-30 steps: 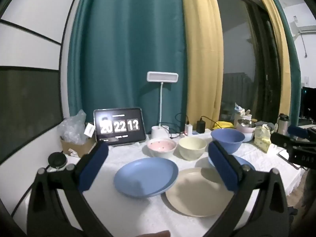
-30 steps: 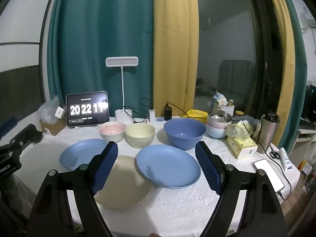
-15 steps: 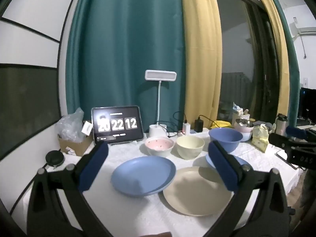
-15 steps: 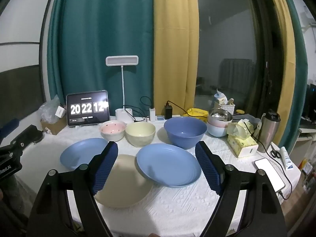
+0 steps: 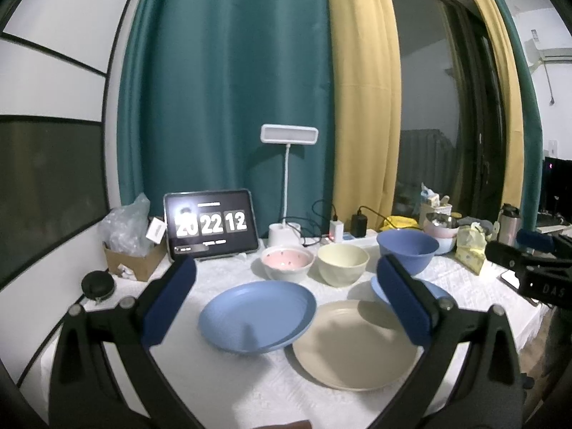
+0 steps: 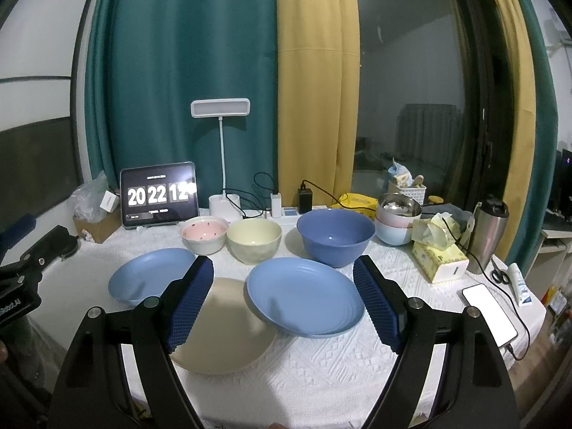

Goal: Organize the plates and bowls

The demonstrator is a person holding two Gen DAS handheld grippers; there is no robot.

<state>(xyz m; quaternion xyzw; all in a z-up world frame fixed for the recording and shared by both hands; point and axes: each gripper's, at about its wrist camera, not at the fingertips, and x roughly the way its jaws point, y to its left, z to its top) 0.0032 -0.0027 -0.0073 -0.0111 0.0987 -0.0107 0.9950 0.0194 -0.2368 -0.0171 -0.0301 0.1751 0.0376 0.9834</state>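
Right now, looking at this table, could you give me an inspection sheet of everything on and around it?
Surface: table under a white textured cloth.
Job's things: two blue plates, left and right; beige plate in front between them; behind, pink-lined bowl, cream bowl, large blue bowl. All apart, none stacked.
Clutter: tablet clock, white desk lamp, cardboard box, stacked bowls, tissue box, steel flask, phone, scissors, tube.
Grippers: left gripper and right gripper open, holding nothing, above the plates.
Cables: black leads at the power strip; phone cable.
Surroundings: teal and yellow curtains, dark window.
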